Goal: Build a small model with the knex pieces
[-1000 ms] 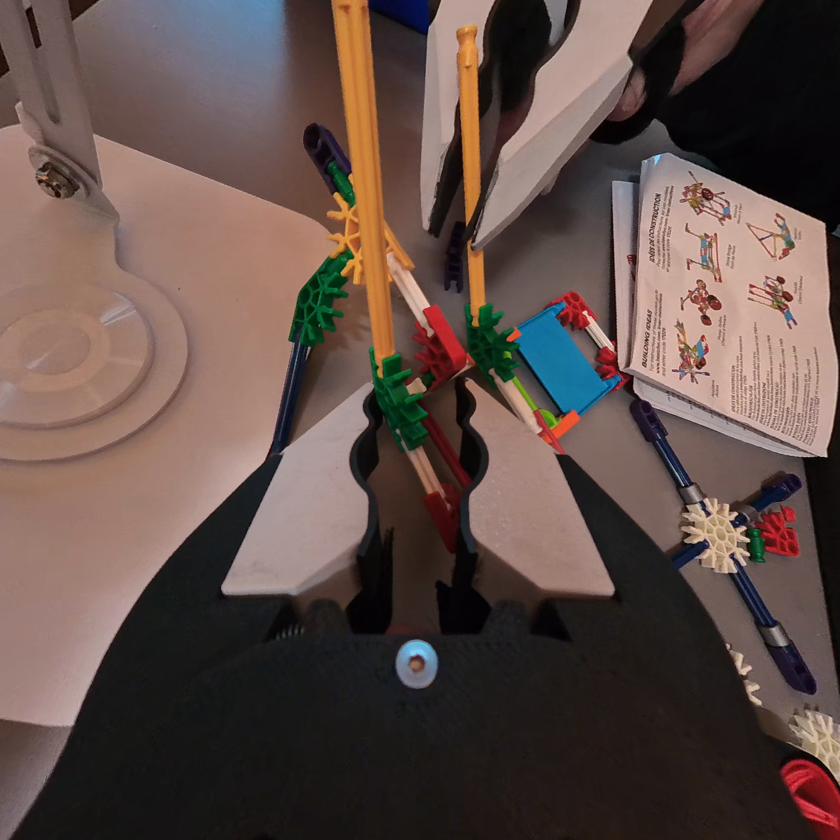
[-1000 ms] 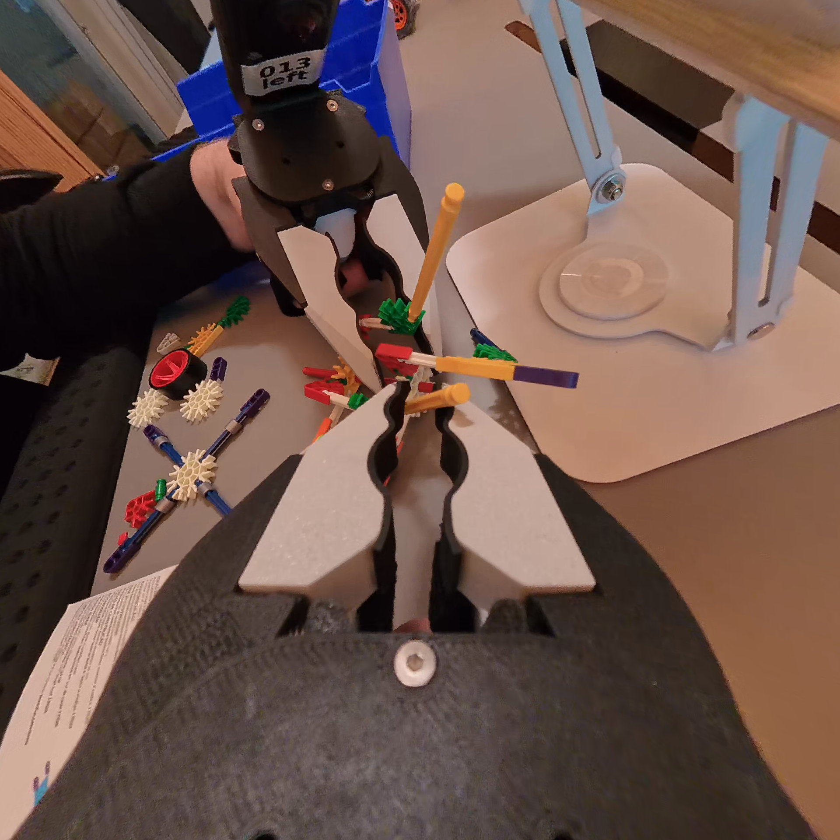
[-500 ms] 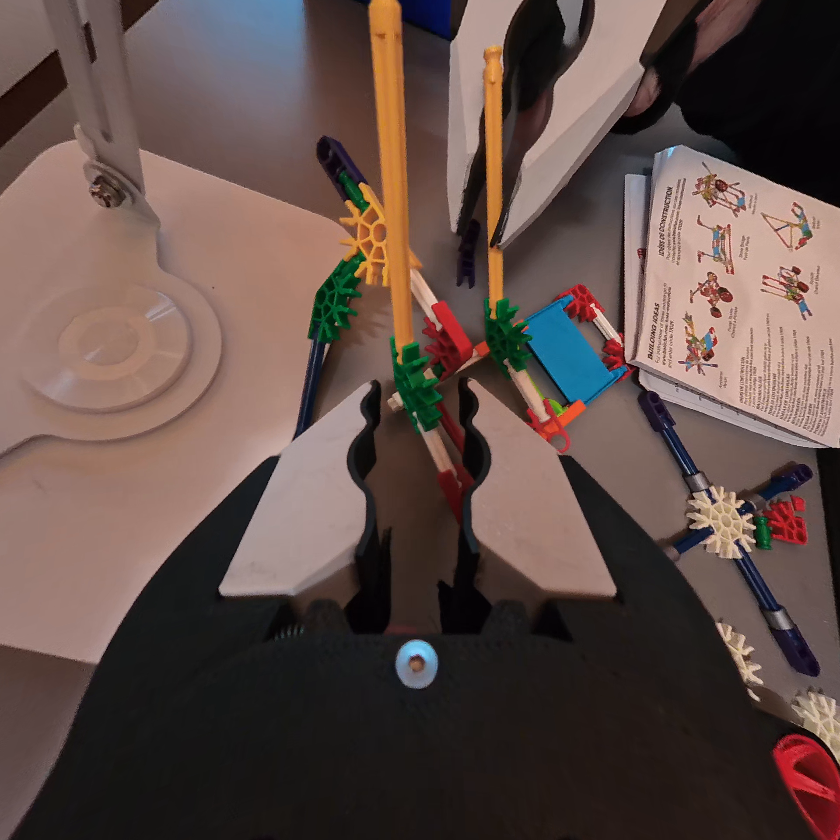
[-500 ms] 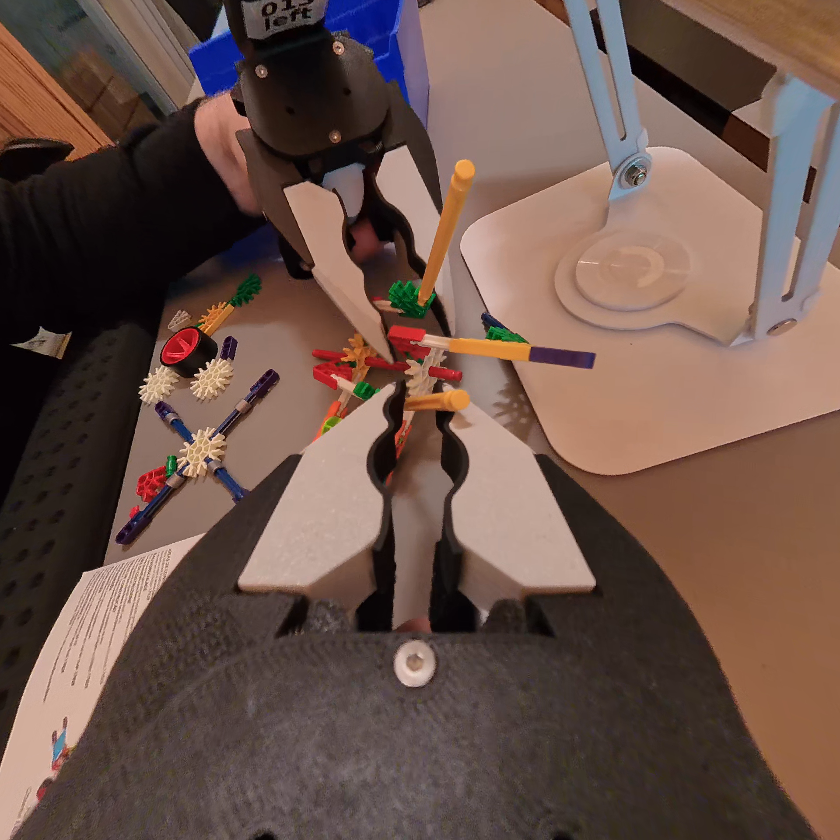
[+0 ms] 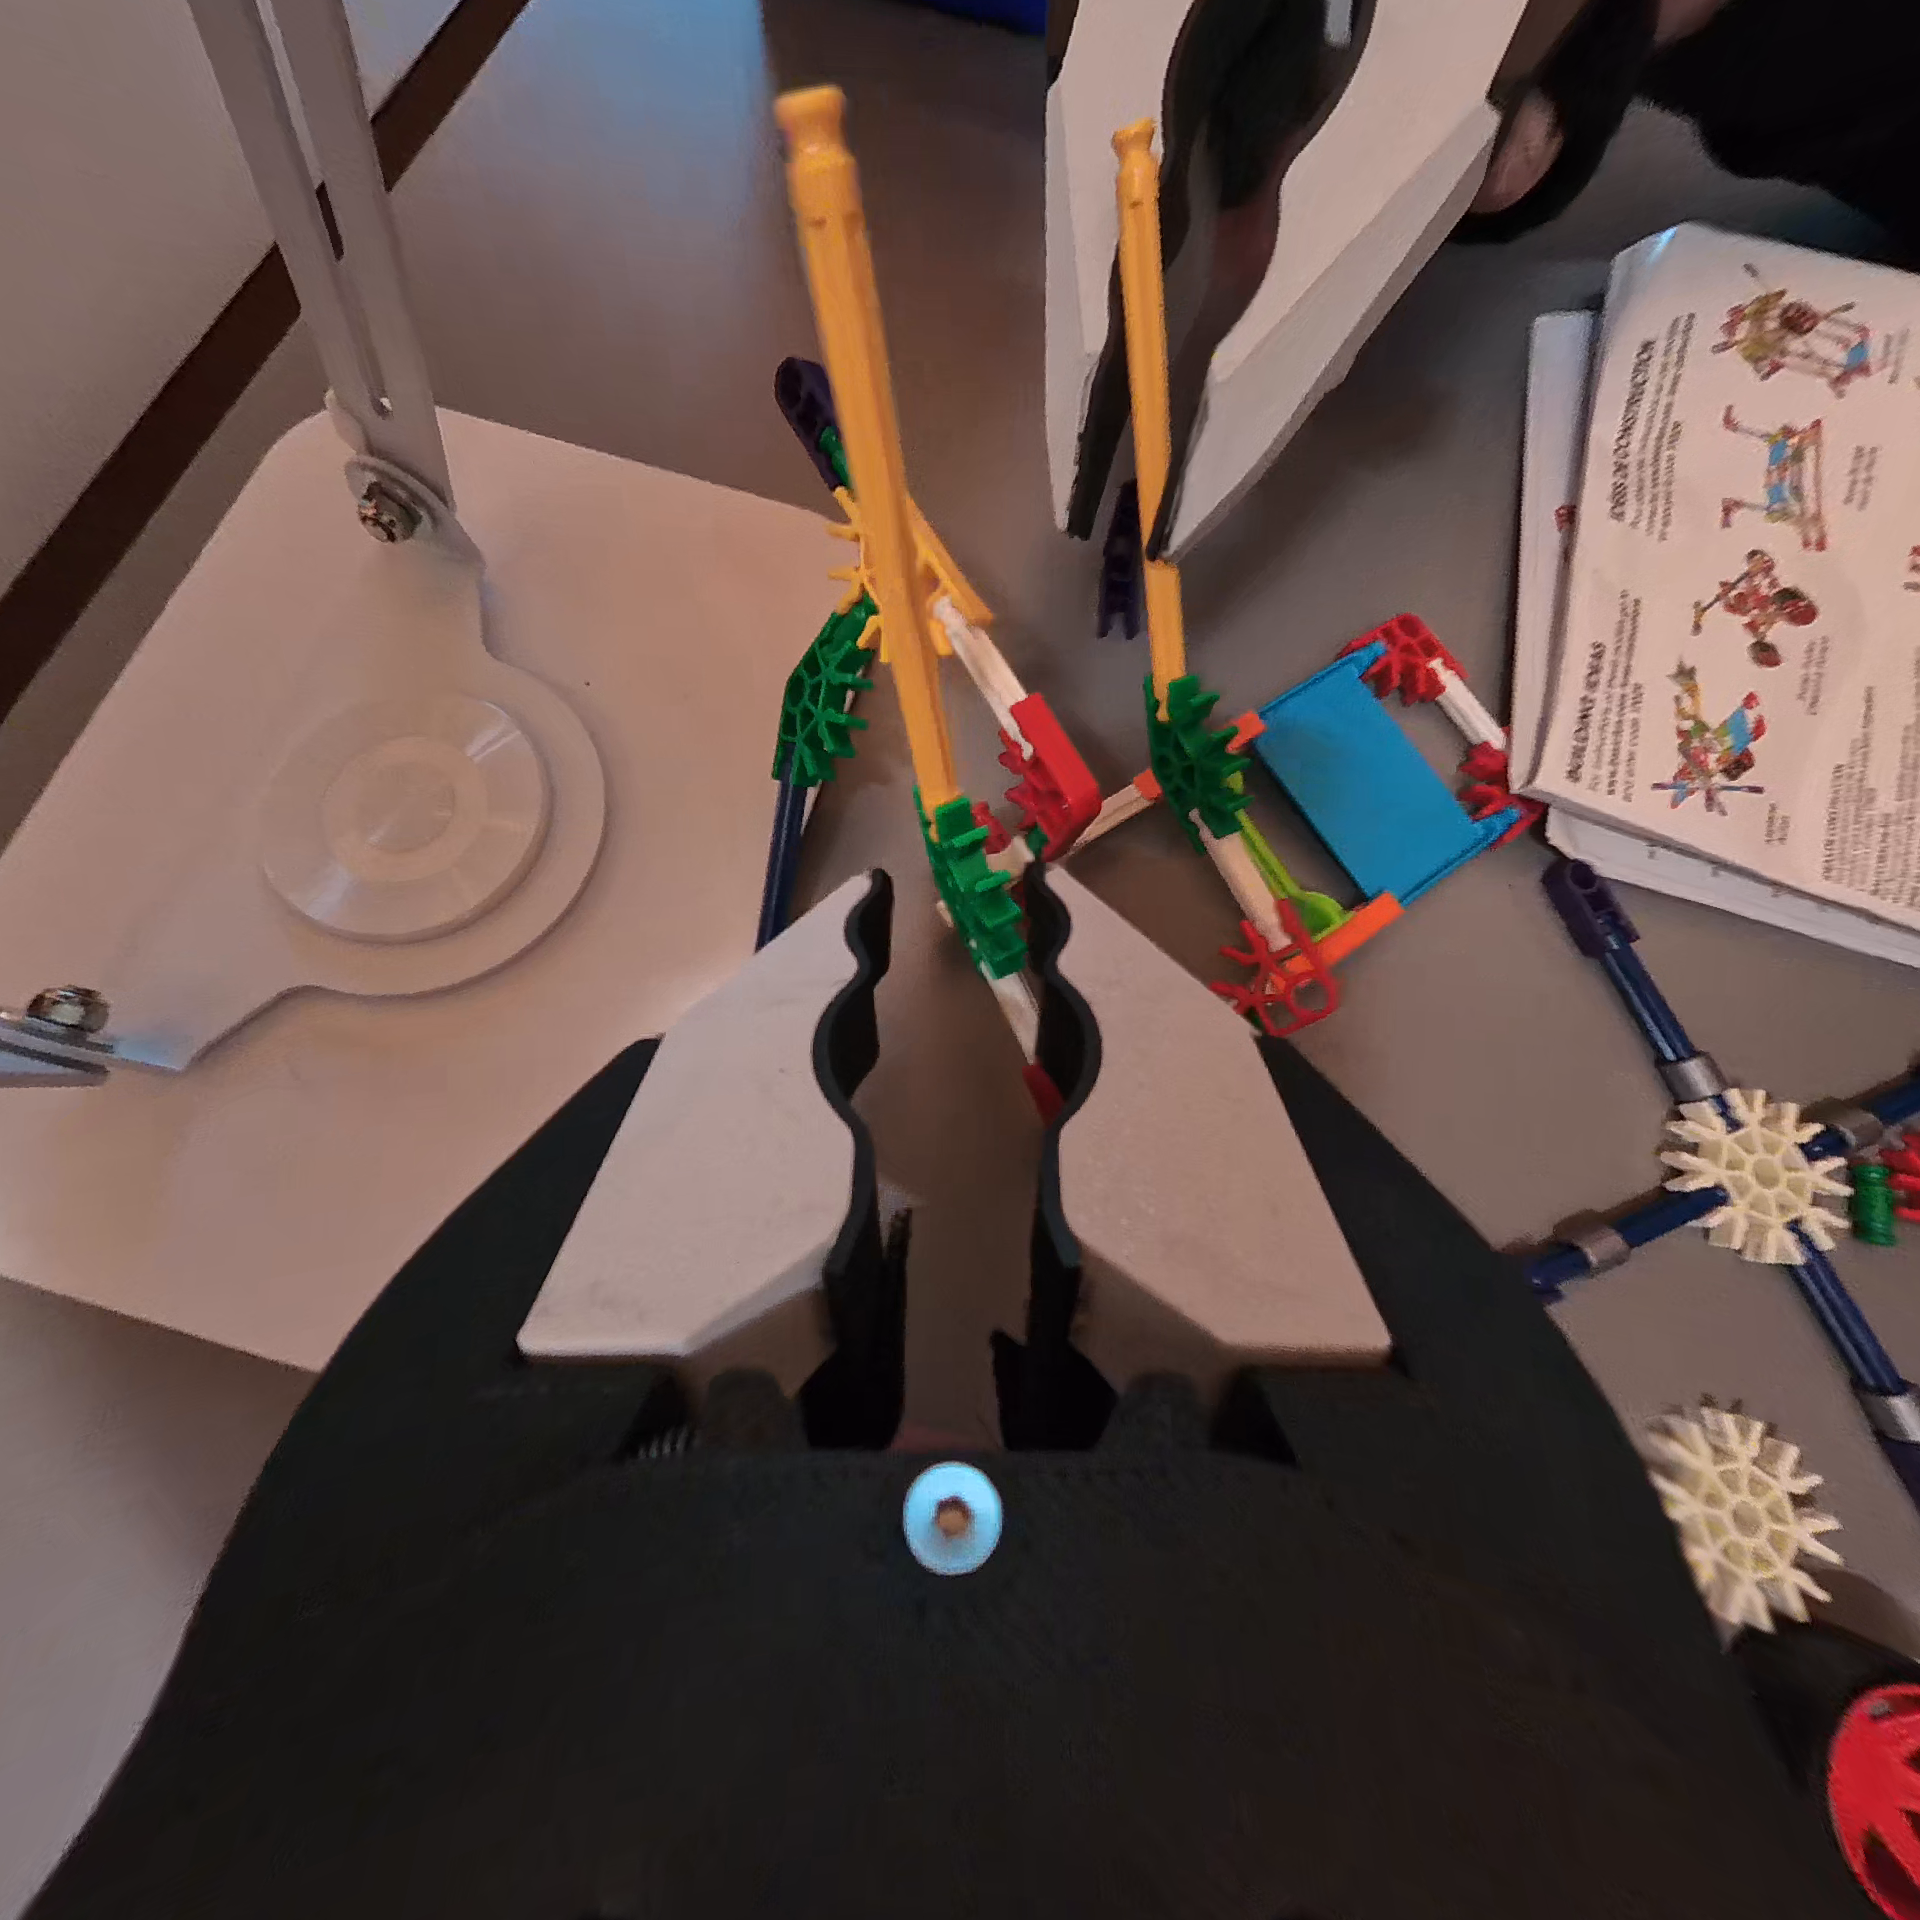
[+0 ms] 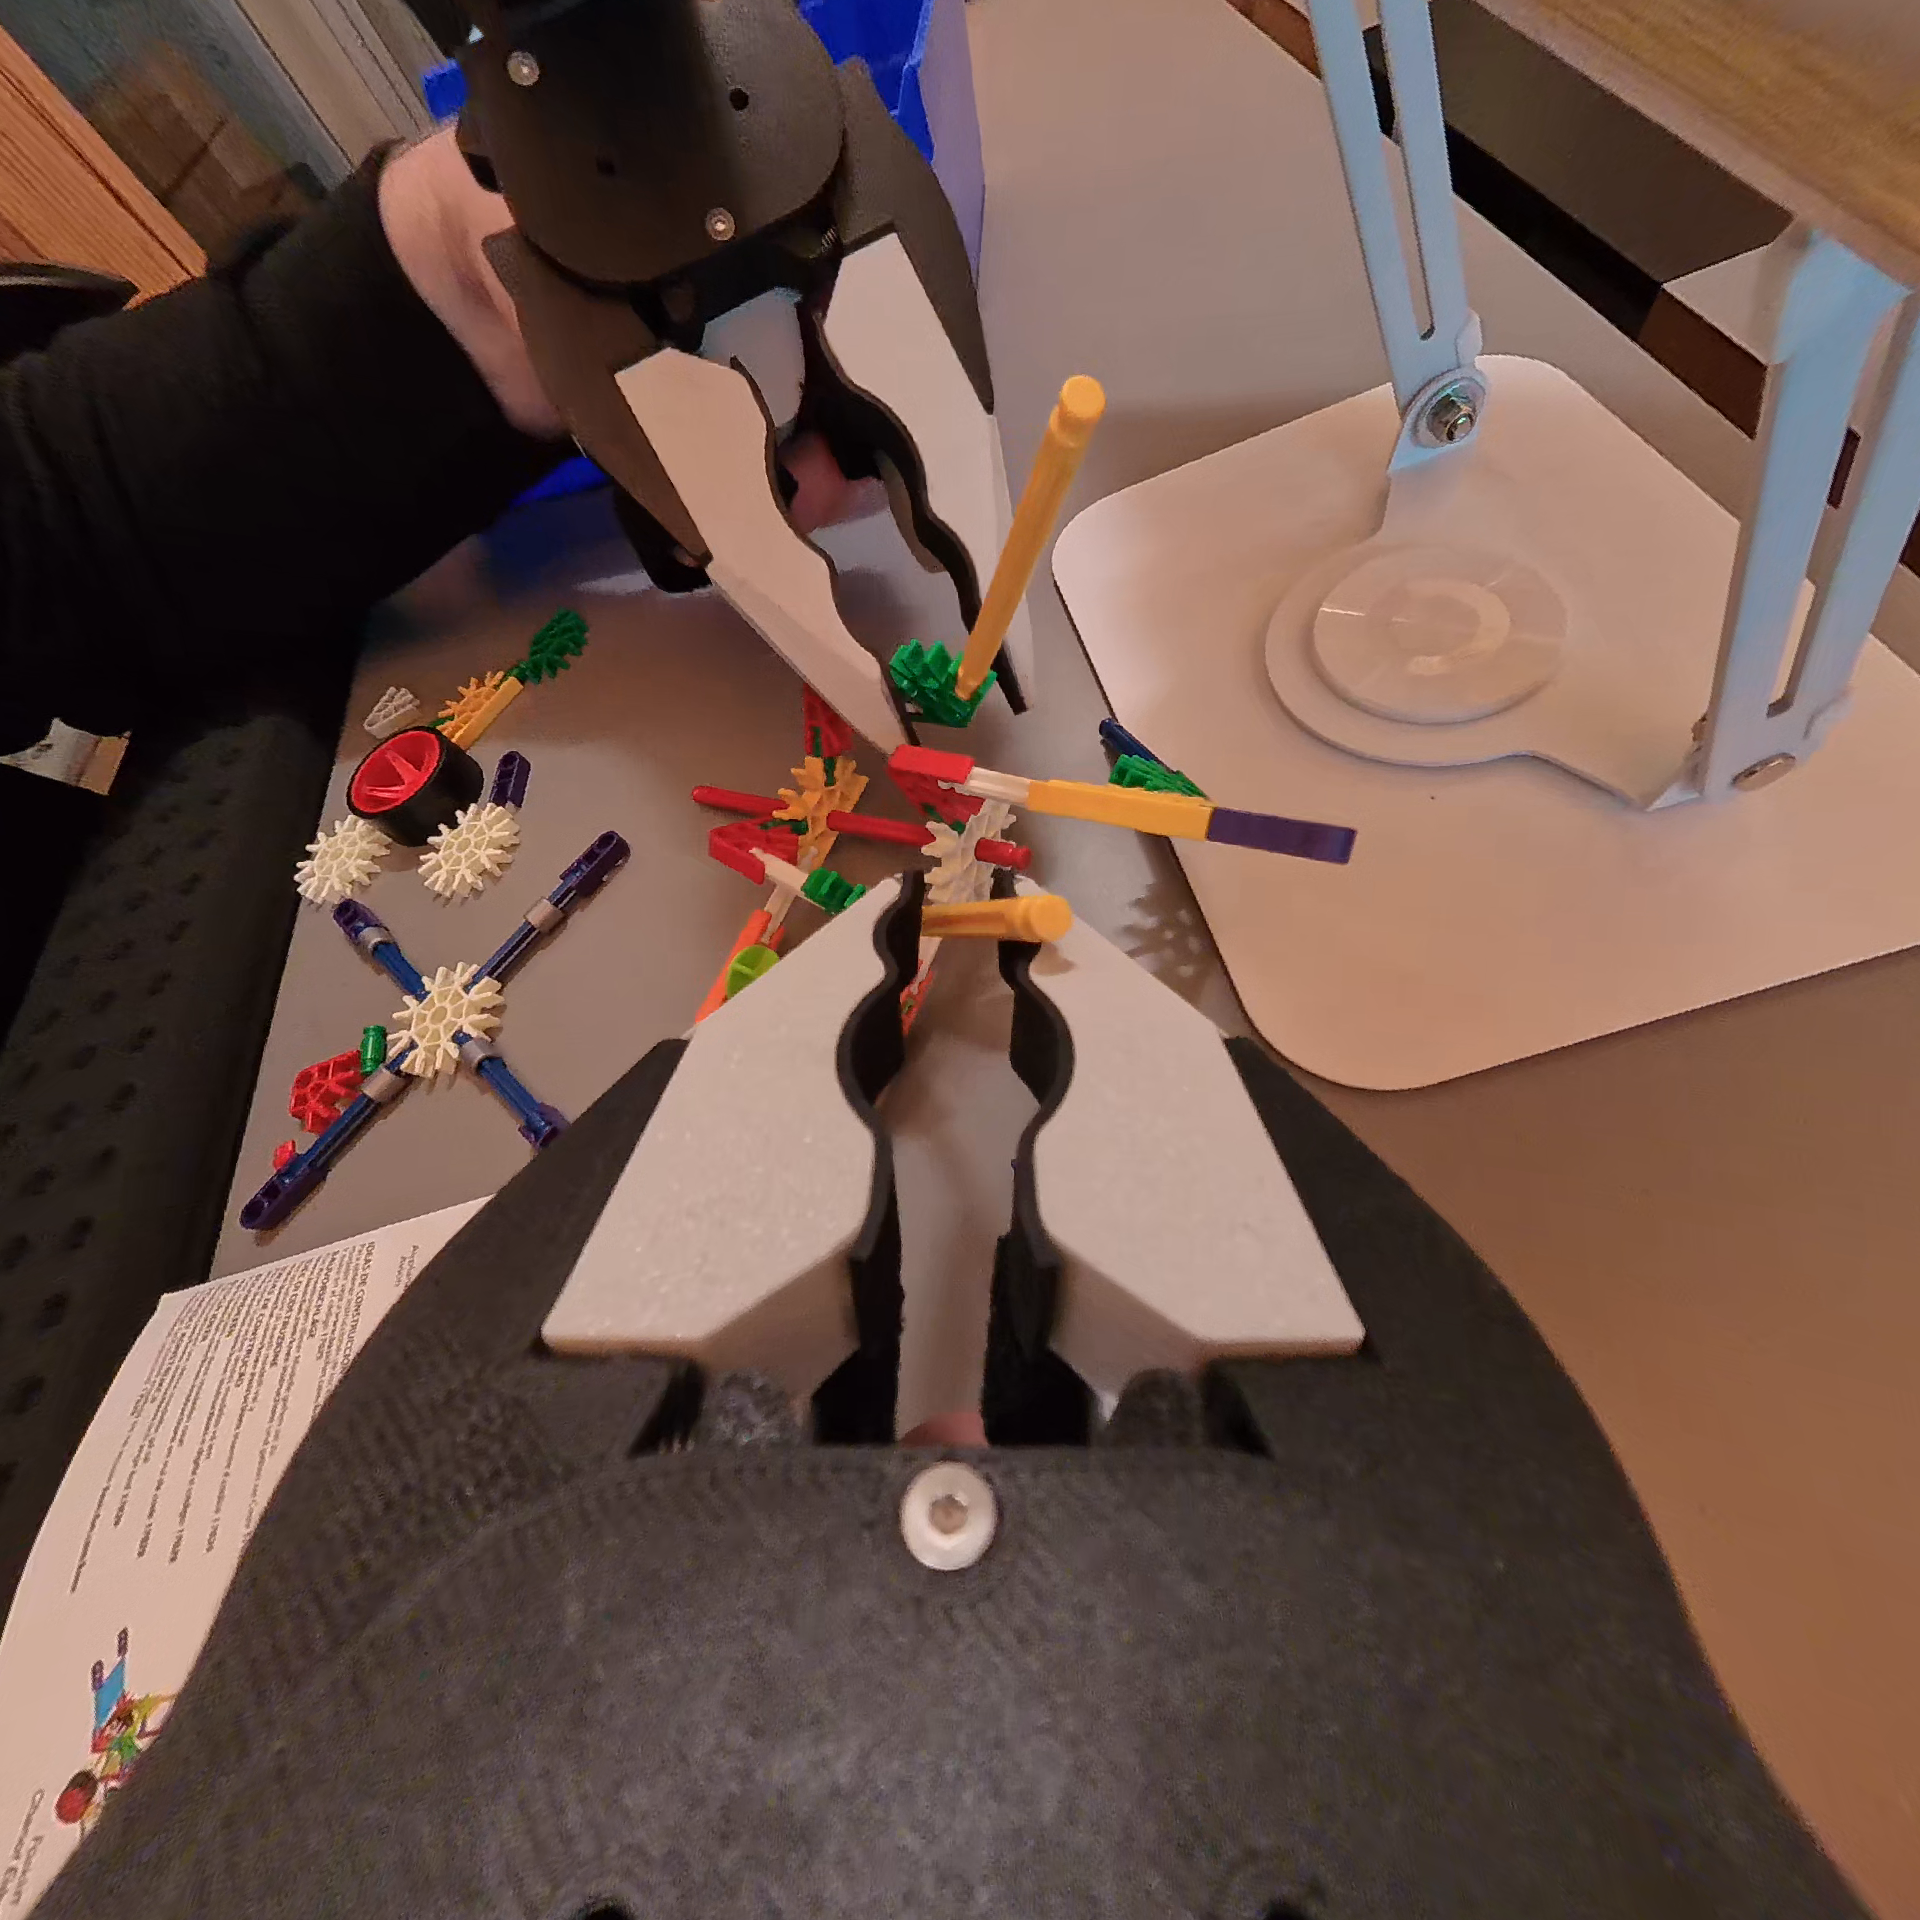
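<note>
A toy build of coloured plastic rods and connectors lies on the grey table. My left gripper (image 5: 956, 883) is shut on a green connector (image 5: 971, 894) that carries a long yellow rod (image 5: 873, 447) tilted upward. It also shows in the right wrist view (image 6: 956, 727), its fingers on either side of that connector (image 6: 935, 681). My right gripper (image 6: 956, 888) is shut on a second yellow rod (image 6: 997, 920). In the left wrist view the right gripper (image 5: 1117, 540) grips this rod (image 5: 1143, 364) above another green connector (image 5: 1190, 748) joined to a blue panel (image 5: 1361, 790).
A white stand base (image 5: 312, 1039) with a metal arm lies left of the build. An instruction booklet (image 5: 1714, 571) is at the right. A cross of blue rods with a white connector (image 5: 1756, 1184), loose white connectors, a red wheel (image 6: 410, 784) and a blue bin (image 6: 883, 62) lie around. Left tips to right tips: about 6 cm. About 20 cm separates my left fingertips from the red wheel (image 6: 410, 784).
Both grippers keep their hold. The left view has swung, so the stand base sits farther right. In the right view the left gripper looms larger and closer, and its yellow rod leans more.
</note>
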`<state>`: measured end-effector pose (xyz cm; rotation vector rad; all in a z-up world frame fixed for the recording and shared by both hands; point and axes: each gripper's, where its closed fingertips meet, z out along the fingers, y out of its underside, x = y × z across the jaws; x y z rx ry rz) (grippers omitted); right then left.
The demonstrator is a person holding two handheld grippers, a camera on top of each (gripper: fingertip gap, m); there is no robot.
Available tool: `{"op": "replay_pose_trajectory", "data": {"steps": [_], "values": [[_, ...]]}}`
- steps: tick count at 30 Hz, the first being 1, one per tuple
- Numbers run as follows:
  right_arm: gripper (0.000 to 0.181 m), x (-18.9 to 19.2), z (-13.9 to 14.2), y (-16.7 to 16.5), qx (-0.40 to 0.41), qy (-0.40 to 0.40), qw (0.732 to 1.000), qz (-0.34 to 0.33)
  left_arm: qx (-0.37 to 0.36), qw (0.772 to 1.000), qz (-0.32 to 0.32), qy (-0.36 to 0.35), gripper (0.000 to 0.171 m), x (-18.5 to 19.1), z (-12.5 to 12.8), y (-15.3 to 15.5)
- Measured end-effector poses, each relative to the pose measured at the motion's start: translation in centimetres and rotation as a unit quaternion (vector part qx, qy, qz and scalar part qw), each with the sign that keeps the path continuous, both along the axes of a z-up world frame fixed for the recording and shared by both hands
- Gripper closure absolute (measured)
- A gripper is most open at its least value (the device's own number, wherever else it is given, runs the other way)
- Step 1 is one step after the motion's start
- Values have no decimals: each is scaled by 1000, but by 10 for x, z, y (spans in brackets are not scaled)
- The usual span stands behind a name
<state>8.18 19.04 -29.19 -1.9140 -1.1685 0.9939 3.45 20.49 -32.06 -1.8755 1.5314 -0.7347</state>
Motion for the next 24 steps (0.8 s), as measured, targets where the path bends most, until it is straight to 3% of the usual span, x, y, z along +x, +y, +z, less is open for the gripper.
{"op": "replay_pose_trajectory", "data": {"steps": [8,14,16,20,22,24], "values": [[172,-3,4,-2,2,4,1000,3,119,989,17,85,162,0,-4,9],[175,-3,6,-2,-1,4,1000,-2,236,959,34,155,163,1,-4,20],[175,-3,6,-2,-6,4,1000,-5,285,939,36,188,163,0,-5,25],[176,-4,4,-1,-20,6,1000,-14,421,865,29,273,162,-4,0,38],[177,-4,5,-1,-18,5,1000,-13,417,867,28,272,162,-4,0,36],[176,-3,5,-1,-16,4,1000,-12,365,899,40,238,154,-4,0,34]]}}
